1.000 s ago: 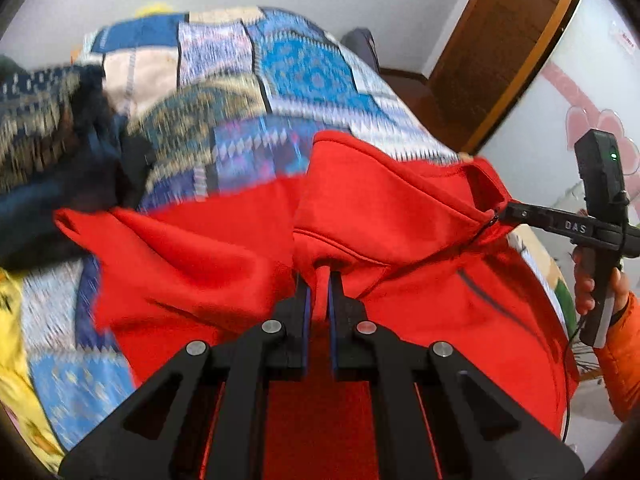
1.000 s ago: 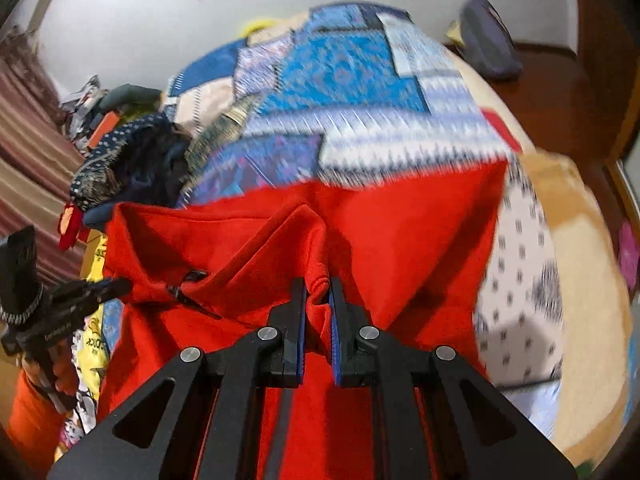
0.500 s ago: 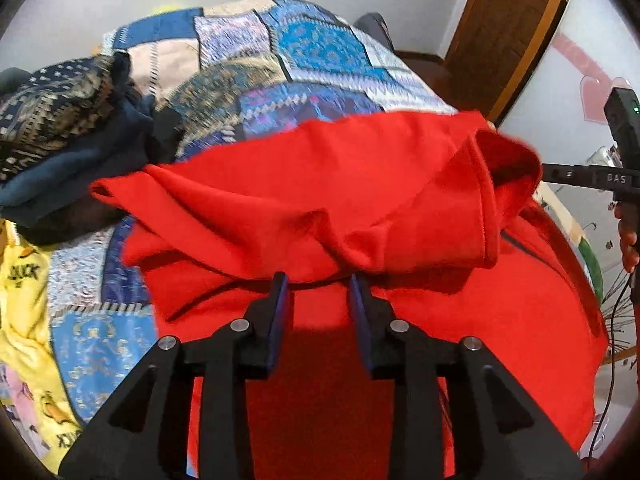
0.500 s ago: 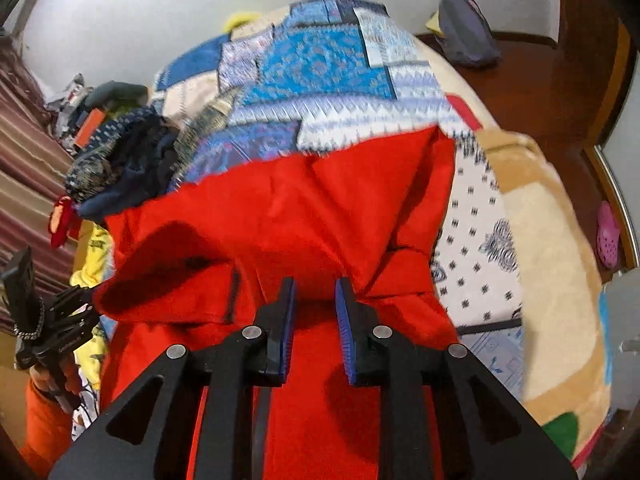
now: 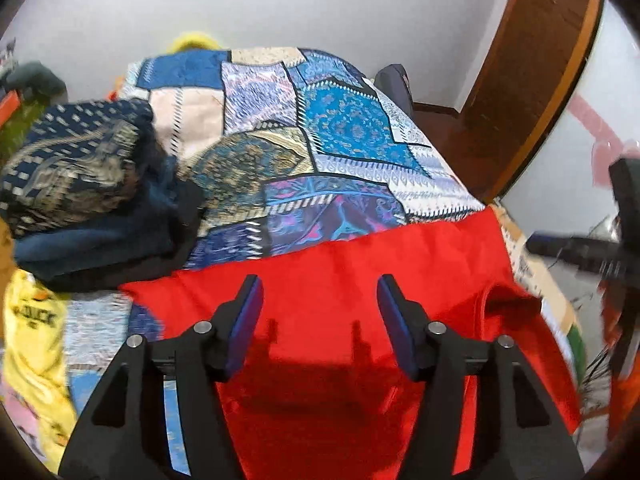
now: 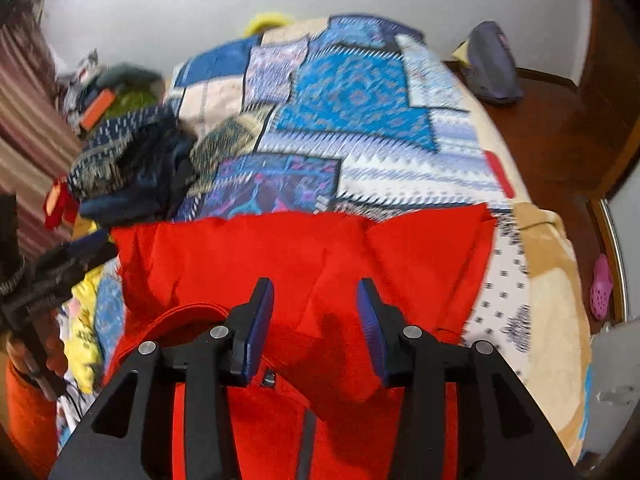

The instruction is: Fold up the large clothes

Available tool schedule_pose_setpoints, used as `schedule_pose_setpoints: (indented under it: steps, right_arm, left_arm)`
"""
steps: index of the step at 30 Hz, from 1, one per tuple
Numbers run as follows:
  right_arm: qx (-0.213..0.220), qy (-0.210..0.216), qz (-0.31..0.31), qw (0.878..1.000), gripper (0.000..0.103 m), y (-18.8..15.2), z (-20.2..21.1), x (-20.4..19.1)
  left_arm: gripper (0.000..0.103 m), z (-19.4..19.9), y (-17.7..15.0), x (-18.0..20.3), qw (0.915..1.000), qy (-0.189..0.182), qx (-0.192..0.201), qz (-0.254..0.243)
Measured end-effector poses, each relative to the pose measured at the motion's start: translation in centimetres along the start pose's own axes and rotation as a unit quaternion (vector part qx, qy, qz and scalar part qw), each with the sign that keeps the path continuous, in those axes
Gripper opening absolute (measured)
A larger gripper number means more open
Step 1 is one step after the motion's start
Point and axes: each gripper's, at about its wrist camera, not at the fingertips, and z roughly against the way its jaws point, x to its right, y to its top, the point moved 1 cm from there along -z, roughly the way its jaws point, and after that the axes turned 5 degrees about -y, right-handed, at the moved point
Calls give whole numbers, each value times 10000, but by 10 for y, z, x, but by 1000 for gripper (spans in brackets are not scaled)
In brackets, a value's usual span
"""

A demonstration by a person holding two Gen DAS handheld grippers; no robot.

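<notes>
Both grippers hang above the red garment (image 5: 360, 272) with jaws opening and nothing between the pads: the left gripper (image 5: 318, 312) spreads wider, the right gripper (image 6: 316, 312) less so, each clear of the cloth. Largest in view, the patchwork bedspread (image 5: 340, 128) serves as the folding surface, and the red garment lies across its near end, its far edge fairly straight, likely just laid over as 1 fold. At far left a pile of dark patterned clothes (image 5: 76, 176) sits apart, probably finished pieces. Yellow fabric (image 5: 32, 320) lies near left. A zip pull (image 6: 269, 378) shows near the right gripper. Motion blur smears both edges, and the garment's near part is cut off behind the fingers.
</notes>
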Motion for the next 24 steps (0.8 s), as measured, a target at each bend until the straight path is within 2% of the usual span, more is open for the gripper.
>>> schedule_pose_setpoints:
  steps: [4, 8, 12, 15, 17, 21, 24]
  right_arm:
    - [-417, -48, 70, 9991, 39, -7, -31, -13]
    - [-707, 0, 141, 9974, 39, -25, -48, -14]
    - [-855, -100, 347, 9957, 41, -46, -52, -6]
    - [-759, -199, 440, 9959, 48, -62, -46, 2]
    - [-666, -235, 418, 9966, 53, -69, -41, 7]
    - [-722, -196, 153, 9971, 56, -82, -36, 18]
    - [-768, -216, -37, 9968, 58, -86, -31, 24]
  left_arm:
    - [58, -37, -3, 11, 9990, -82, -432, -20]
    - [58, -59, -28, 24, 9959, -176, -844, -267]
    - [60, -62, -59, 28, 9924, 52, -1031, -673]
    - [69, -52, -78, 23, 9928, 172, -887, -787]
    - [80, -41, -86, 16, 9953, 184, -710, -634]
    - [81, -26, -96, 4, 9976, 200, -600, -293]
    - [81, -17, -104, -7, 9964, 567, -596, -187]
